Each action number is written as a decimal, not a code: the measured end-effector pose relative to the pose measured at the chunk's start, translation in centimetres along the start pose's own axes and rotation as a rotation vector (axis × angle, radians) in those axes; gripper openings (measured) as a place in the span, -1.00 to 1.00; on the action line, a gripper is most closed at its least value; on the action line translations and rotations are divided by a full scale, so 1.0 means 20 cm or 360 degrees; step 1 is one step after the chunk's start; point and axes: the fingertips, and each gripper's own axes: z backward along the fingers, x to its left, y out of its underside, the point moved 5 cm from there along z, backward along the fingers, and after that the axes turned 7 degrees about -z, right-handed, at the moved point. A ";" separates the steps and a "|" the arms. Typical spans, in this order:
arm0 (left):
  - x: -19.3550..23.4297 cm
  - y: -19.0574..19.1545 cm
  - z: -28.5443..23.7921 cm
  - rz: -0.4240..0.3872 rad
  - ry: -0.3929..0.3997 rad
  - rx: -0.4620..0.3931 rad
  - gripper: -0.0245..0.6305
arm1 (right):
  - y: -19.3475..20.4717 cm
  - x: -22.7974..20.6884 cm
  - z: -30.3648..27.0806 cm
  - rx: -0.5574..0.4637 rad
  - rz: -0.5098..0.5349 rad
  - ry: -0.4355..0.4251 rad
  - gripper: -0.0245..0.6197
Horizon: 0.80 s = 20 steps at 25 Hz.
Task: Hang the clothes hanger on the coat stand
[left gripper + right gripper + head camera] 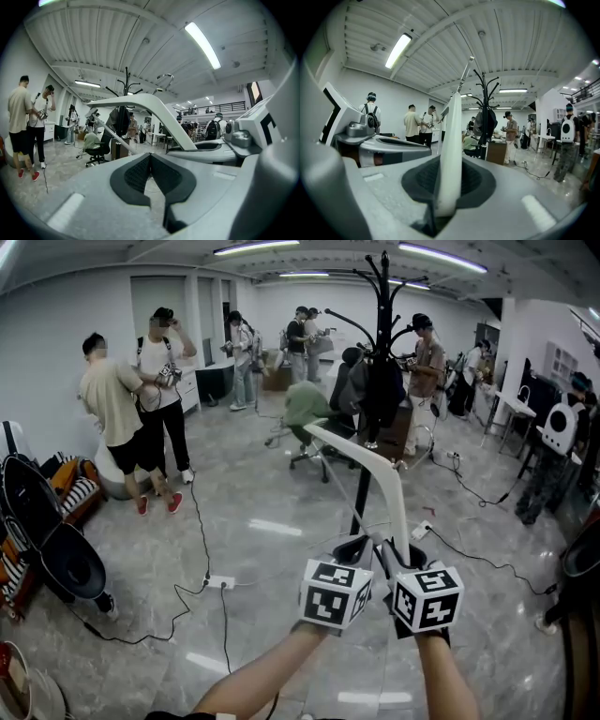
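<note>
A white clothes hanger (375, 470) rises from my right gripper (390, 557), which is shut on its lower end; its arm bends up and left. In the right gripper view the hanger (451, 150) stands upright between the pads of my right gripper (449, 187). My left gripper (353, 549) sits close beside it on the left, shut with nothing between its pads (136, 171). From the left gripper view the hanger (154, 105) passes to the right of the jaws. The black coat stand (382, 324) is ahead, a few steps away, with dark garments hanging on it.
Several people stand around the room. An office chair with a green cloth (305, 409) is left of the stand. Cables (202, 549) and a power strip (220, 582) lie on the floor. A black round object (47, 540) is at left, a desk (511, 409) at right.
</note>
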 end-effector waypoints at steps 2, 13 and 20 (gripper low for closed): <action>0.02 -0.01 -0.01 0.0000 0.0003 -0.0003 -0.91 | -0.01 0.00 -0.02 0.0000 0.0005 0.0001 -0.72; 0.06 -0.01 -0.24 -0.0028 -0.0024 0.0033 -0.91 | -0.03 -0.18 -0.19 -0.0018 -0.0028 -0.0048 -0.72; 0.02 -0.05 -0.53 -0.0044 -0.0086 0.0040 -0.91 | -0.05 -0.45 -0.32 -0.0027 0.0026 -0.0108 -0.72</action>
